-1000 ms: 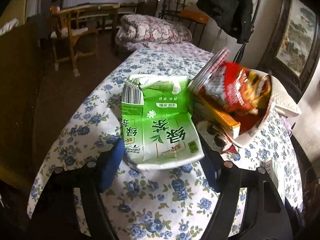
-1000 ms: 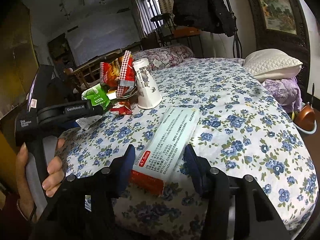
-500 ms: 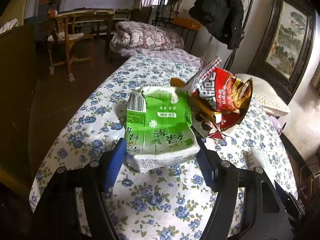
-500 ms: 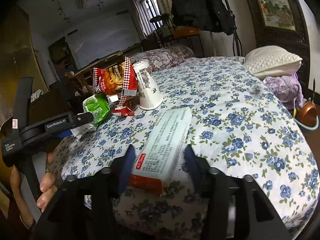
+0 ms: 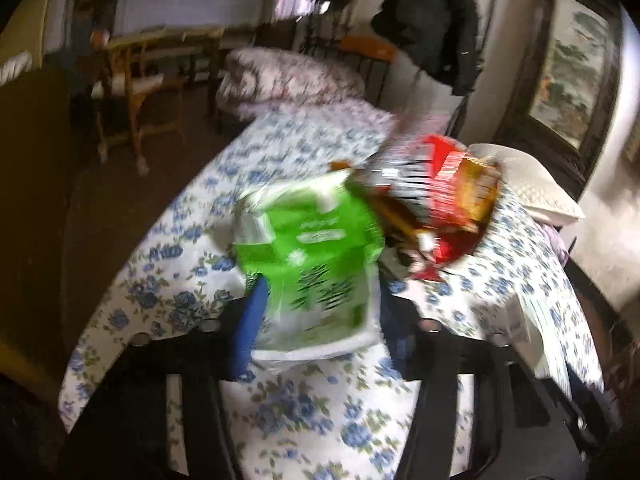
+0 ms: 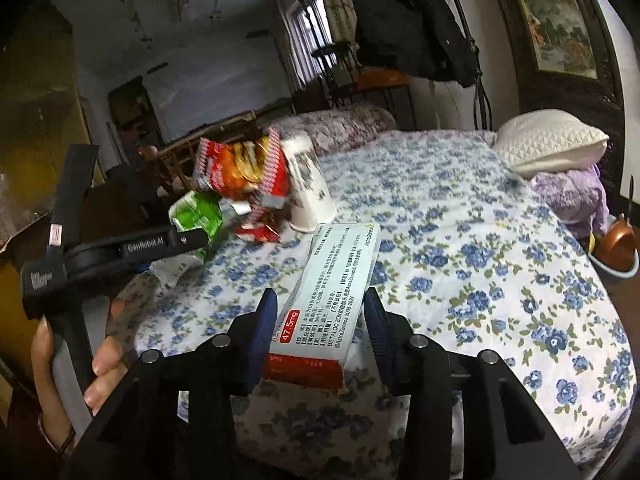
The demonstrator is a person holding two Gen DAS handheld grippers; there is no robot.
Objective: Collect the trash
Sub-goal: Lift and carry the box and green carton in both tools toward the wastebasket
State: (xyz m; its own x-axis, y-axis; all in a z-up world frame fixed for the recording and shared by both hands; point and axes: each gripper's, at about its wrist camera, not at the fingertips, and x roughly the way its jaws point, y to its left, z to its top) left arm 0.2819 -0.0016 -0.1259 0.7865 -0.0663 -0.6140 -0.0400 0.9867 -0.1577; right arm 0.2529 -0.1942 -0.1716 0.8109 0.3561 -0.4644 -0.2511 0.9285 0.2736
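Observation:
My left gripper [image 5: 320, 312] is shut on a crushed green tea carton [image 5: 312, 256] and holds it above the flowered bedspread [image 5: 320, 412]; this view is blurred. My right gripper [image 6: 320, 316] is shut on a pale blue medicine box [image 6: 332, 288] with a red end. In the right wrist view the left gripper [image 6: 188, 240] holds the green carton [image 6: 196, 216] at the left. A red snack bag [image 6: 240, 168] and a white paper cup [image 6: 308, 184] lie on the bed beyond it. The red bag [image 5: 444, 188] shows right of the carton in the left wrist view.
A white quilted pillow [image 6: 552, 144] lies at the bed's far right, a folded floral quilt [image 6: 340, 124] at the far end. A black jacket [image 6: 408, 24] hangs by the wall. Wooden chairs [image 5: 136, 84] stand left of the bed. A brown pot [image 6: 620, 244] sits at the right.
The left gripper has closed tighter on the green carton and lifted it with fast motion. The right gripper keeps holding the medicine box, raised slightly.

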